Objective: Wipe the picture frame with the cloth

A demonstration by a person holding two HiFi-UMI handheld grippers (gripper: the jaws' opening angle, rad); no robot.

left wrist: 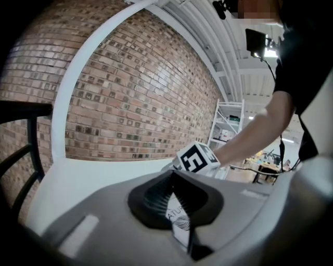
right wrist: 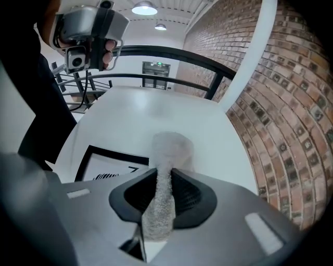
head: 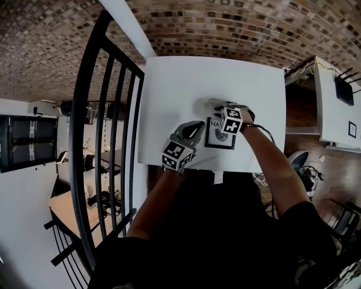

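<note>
Jaws tight: left gripper [head: 198, 131] on picture frame [head: 219, 139], right gripper [right wrist: 158, 205] on cloth [right wrist: 169, 148].

Loft-style office or lab on a mezzanine.
A bare brick wall [head: 225, 22], a black metal railing [head: 75, 130] over a lower floor, a white desk [head: 186, 84], metal shelving [left wrist: 229, 123] and a round ceiling lamp [right wrist: 144, 8].

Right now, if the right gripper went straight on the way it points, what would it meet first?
The right gripper's held cloth leads; past that, likely bare white table, then the black railing. The picture frame lies beside that line.
</note>
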